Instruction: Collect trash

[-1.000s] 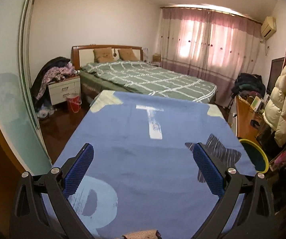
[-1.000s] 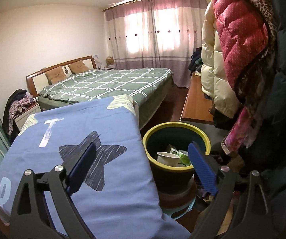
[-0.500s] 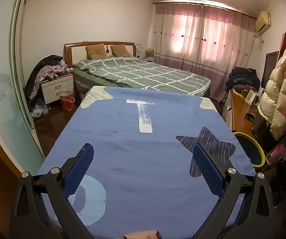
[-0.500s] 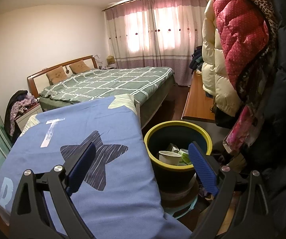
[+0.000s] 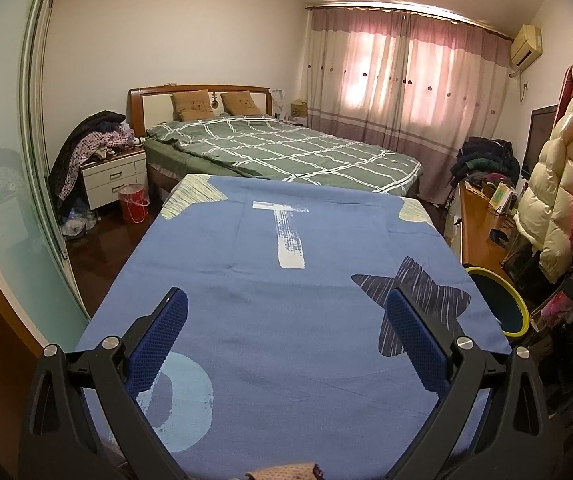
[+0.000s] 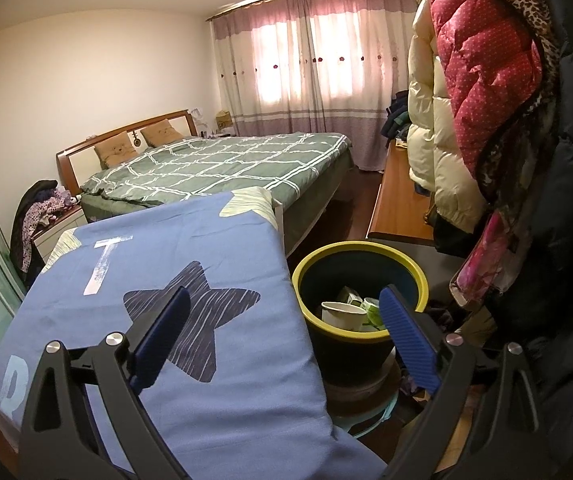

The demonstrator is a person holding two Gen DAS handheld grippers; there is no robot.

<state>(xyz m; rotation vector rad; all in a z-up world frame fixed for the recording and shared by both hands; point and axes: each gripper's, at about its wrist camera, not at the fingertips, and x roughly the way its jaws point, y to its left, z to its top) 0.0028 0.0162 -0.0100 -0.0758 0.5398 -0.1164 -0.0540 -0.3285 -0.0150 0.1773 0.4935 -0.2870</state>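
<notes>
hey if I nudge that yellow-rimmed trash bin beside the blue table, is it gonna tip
Possibly. The trash bin seems perched on a smaller round base, so a sideways push might rock it. It holds only a white cup and some wrappers, so it is probably light and would slide easily.

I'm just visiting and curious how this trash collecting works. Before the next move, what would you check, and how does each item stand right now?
1. Left gripper open and empty: ok.
2. Right gripper open and empty: ok.
3. Yellow-rimmed trash bin within view beside the blue-covered table: ok.
4. Room left in the bin above the white cup and other trash: ok.
5. Trash left on the blue cover: none visible, ok.
6. Trash elsewhere, on the floor: cannot tell.
</notes>
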